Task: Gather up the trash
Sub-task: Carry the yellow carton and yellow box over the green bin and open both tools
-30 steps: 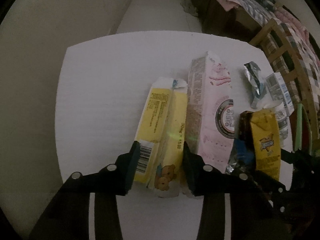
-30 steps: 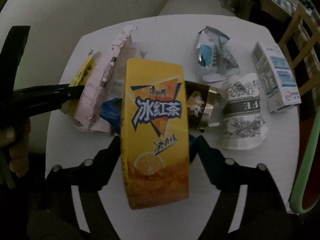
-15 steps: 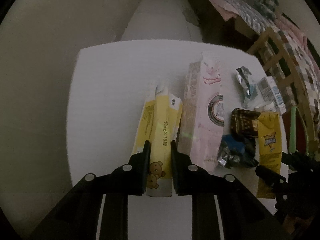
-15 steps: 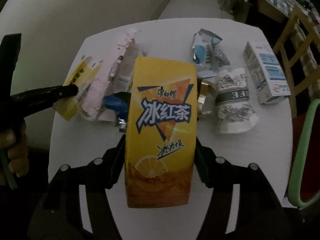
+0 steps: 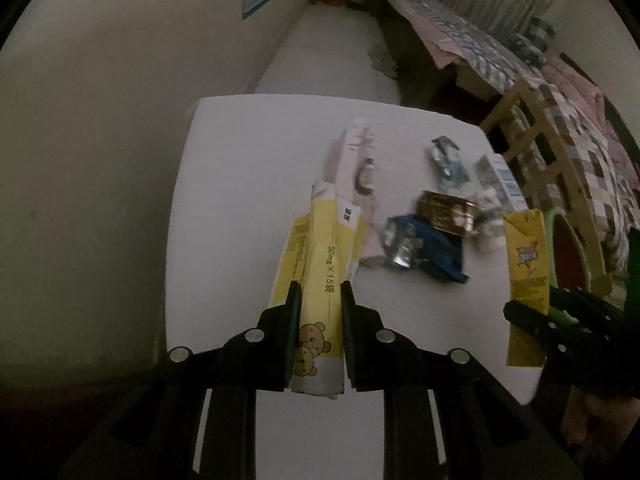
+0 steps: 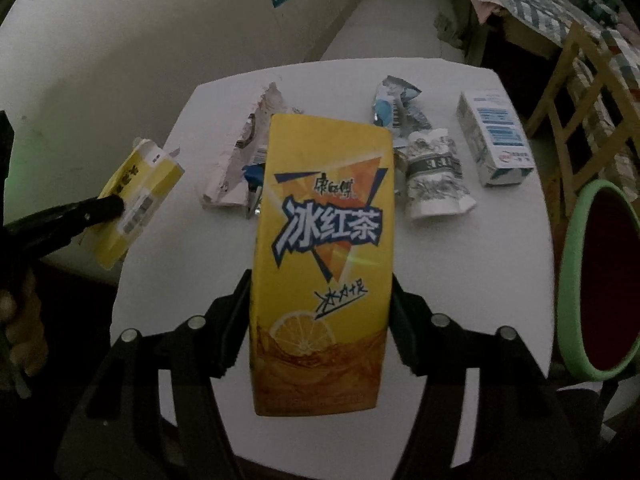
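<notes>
My left gripper (image 5: 320, 286) is shut on a flattened yellow box with a bear print (image 5: 324, 264) and holds it above the white table (image 5: 248, 184). The right wrist view shows that box (image 6: 140, 196) at the left, clear of the table edge, with the left gripper (image 6: 100, 210) on it. My right gripper (image 6: 320, 280) is shut on a yellow iced tea carton (image 6: 324, 240), held up over the table (image 6: 460, 272). In the left wrist view the carton (image 5: 526, 264) is at the far right.
Still on the table lie a torn pink box (image 6: 244, 152), a blue wrapper (image 5: 432, 248), a gold packet (image 5: 444, 212), a silver-blue wrapper (image 6: 394, 104), a crushed paper cup (image 6: 434, 172) and a white-blue carton (image 6: 496, 140). A green-rimmed bin (image 6: 572, 240) stands right of the table, a wooden chair (image 5: 540, 148) behind.
My left jaws closed on the yellow bear box, squeezing it narrow, and lifted it off the table. My right gripper rose with the iced tea carton; the table looks farther away.
</notes>
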Tool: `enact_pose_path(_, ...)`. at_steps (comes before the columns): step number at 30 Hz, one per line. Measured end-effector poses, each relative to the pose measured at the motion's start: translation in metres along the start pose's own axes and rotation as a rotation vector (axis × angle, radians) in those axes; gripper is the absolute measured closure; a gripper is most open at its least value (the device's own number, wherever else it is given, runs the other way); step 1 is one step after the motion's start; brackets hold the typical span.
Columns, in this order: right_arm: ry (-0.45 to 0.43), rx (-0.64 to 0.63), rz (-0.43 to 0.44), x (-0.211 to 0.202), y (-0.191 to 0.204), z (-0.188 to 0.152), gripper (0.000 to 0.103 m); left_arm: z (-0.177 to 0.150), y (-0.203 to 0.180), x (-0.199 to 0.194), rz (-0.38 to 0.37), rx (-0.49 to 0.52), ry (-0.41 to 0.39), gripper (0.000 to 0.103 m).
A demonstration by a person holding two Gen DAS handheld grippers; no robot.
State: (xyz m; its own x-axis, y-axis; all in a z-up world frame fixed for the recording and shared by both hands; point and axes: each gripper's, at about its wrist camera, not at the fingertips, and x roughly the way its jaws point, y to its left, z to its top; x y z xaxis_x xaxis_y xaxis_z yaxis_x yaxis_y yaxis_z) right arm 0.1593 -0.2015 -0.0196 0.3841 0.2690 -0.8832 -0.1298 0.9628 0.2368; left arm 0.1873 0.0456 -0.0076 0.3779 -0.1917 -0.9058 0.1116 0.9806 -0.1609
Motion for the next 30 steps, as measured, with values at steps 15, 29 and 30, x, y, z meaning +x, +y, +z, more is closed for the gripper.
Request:
enact_pose_path(15, -0.078, 0.057, -0.047, -0.059, -0.051, -0.035, 0.043, -0.016, -0.093, -0.029, -0.07, 0.124, -0.038, 0.086)
enact_pose_path(29, -0.112, 0.123, -0.073, -0.084, -0.109, -0.043, 0.043, -0.006, -0.177, -0.023, -0.109, 0.231, -0.031, 0.086)
enact_pose_path(30, -0.113, 0.127, -0.074, -0.085, -0.113, -0.043, 0.043, -0.005, -0.182, -0.023, -0.112, 0.236, -0.031, 0.086)
